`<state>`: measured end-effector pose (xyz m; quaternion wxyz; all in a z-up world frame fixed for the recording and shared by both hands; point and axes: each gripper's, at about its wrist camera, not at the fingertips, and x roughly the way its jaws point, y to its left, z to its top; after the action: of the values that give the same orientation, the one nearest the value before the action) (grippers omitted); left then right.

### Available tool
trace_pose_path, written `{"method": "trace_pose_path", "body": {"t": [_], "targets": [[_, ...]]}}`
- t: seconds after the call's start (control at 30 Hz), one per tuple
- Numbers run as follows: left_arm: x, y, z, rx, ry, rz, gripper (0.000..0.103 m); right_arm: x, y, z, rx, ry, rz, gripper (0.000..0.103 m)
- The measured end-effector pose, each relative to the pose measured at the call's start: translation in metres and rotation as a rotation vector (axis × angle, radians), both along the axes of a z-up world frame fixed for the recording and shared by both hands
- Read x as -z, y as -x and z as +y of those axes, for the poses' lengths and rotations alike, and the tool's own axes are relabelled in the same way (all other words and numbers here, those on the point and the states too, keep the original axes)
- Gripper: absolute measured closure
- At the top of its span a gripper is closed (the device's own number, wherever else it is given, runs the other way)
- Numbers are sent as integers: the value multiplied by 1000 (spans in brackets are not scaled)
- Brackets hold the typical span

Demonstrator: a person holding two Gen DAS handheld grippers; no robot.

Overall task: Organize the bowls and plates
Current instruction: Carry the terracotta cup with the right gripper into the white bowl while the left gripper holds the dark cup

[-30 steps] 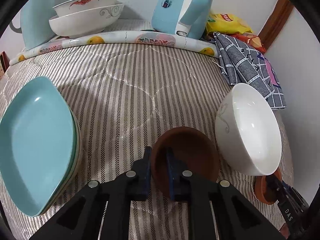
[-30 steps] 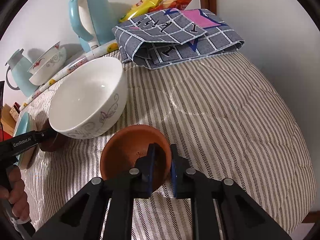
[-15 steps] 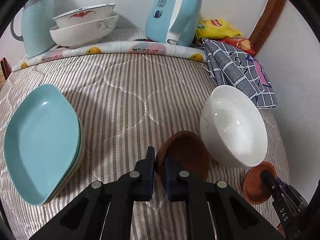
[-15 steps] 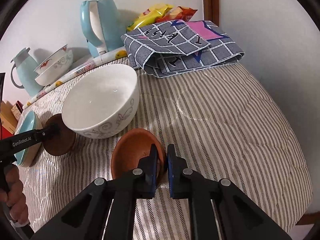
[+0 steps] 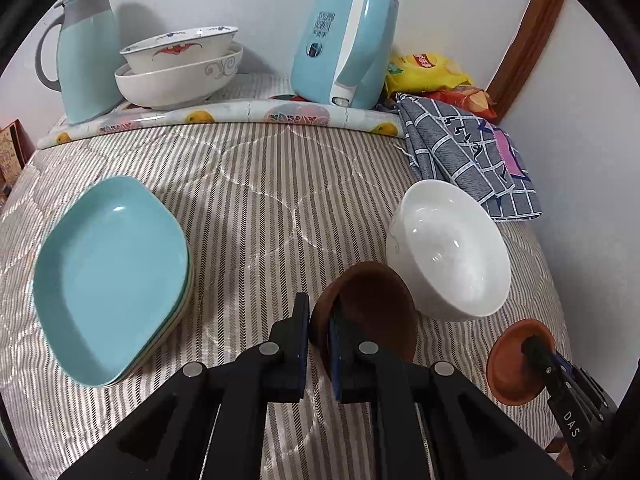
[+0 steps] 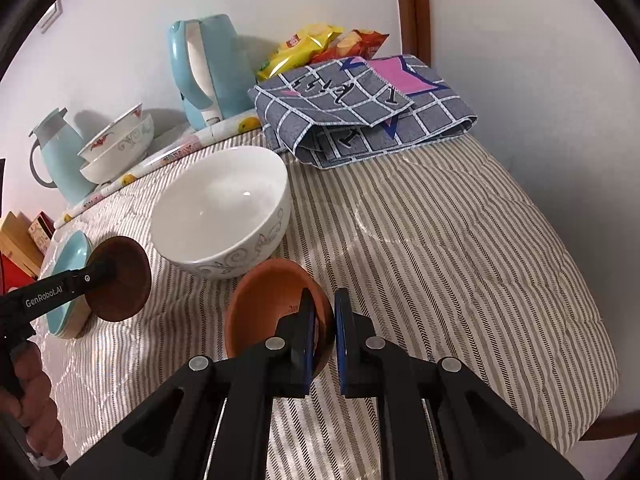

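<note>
Left claw [image 5: 320, 334]: clenched on the near rim of the dark brown saucer [image 5: 372, 312], held tilted just above the striped tabletop [image 5: 256, 184], close beside the white bowl [image 5: 448, 248].
Right claw [image 6: 322, 332]: clenched on the rim of the orange-brown saucer [image 6: 272, 304], also lifted and tilted, just in front of the same bowl.
Slip risk: thin rim pinches only, each saucer hanging well out past the pads; could pivot or drop if swung fast.
Collision risk: both saucers near the bowl wall, one on either side; a careless sweep could knock rim against bowl and chip something.
Stacking risk: the two saucers look similar in size (likely meant to nest); brought together at these tilts, could clash edge to edge rather than seat.
Soft surface: quilted cloth over the tabletop, so a saucer set down on a fold may rock.
Other task things: teal plates [image 5: 112, 280] stacked at the left, two patterned bowls [image 5: 180, 68] nested at the back beside the jug [image 5: 86, 52] and kettle [image 5: 344, 44].
Hidden: pad contact on each saucer's far face, blocked by the fingers.
Cut off: right claw's body at the left view's lower corner.
Hard to make out: the number of teal plates, perhaps two or three.
</note>
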<state>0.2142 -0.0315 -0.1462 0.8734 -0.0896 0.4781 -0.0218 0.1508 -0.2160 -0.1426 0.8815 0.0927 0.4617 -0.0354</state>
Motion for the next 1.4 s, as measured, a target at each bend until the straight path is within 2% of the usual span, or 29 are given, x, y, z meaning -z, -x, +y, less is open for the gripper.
{"method": "trace_pose_path", "body": {"t": [1.03,1.4], "targets": [[-67,39,26,-36,28,-125,94,-80,33,34,-8,55,-110,94],[-76,31,46,-65,28,-149,94,-87,12,45,-23,55,-117,94]]}}
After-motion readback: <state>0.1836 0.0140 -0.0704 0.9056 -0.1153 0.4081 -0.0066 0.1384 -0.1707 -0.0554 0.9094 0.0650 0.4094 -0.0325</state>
